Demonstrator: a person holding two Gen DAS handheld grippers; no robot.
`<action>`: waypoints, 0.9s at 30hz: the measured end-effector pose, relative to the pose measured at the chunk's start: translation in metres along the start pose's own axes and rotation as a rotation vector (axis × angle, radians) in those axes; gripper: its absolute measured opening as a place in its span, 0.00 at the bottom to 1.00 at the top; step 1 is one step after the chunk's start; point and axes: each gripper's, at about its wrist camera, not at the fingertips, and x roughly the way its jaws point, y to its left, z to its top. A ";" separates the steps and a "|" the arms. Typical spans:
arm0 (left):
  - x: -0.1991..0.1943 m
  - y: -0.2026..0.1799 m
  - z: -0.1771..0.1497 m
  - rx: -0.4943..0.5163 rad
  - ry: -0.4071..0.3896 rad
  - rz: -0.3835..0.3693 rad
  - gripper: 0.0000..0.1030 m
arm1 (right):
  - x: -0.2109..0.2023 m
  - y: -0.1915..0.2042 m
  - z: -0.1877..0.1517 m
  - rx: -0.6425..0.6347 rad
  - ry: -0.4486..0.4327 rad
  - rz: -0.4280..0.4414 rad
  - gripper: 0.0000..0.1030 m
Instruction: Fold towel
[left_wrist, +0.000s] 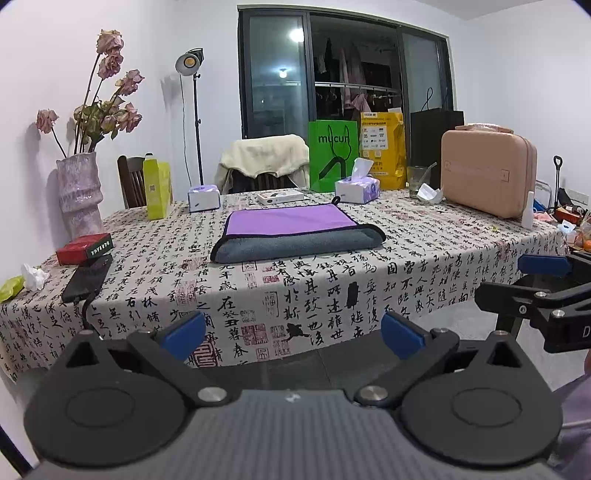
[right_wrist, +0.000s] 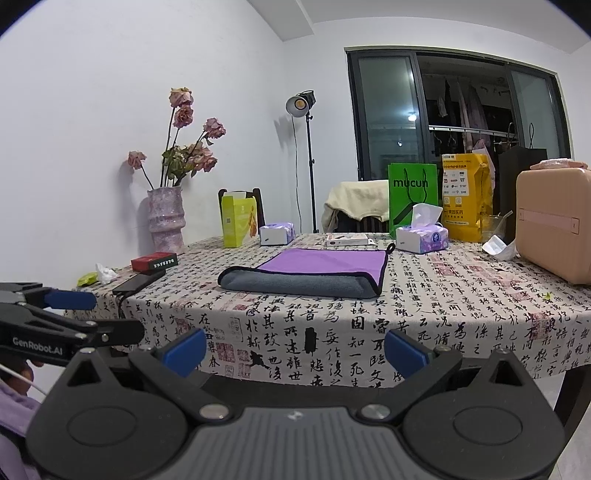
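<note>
Towel (left_wrist: 295, 232) lies folded on the table (left_wrist: 424, 258), far from you; your left gripper (left_wrist: 293, 332) and right gripper (right_wrist: 295, 350) are both spread wide, empty.

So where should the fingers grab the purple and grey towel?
Probably the towel by its far corner with the small black loop. There the purple layer ends in a thin, bound edge lying flat, easy to pinch from above. The near grey edge is a thick rolled fold, so leave that.
</note>
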 end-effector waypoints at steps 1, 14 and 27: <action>0.001 0.000 0.000 0.001 -0.002 0.001 1.00 | 0.001 -0.001 -0.001 0.001 0.001 -0.002 1.00; 0.045 0.015 0.006 -0.027 0.040 0.043 1.00 | 0.031 -0.014 0.002 0.019 0.002 -0.039 1.00; 0.117 0.052 0.036 -0.016 -0.008 0.041 0.98 | 0.094 -0.044 0.017 0.074 0.059 -0.093 1.00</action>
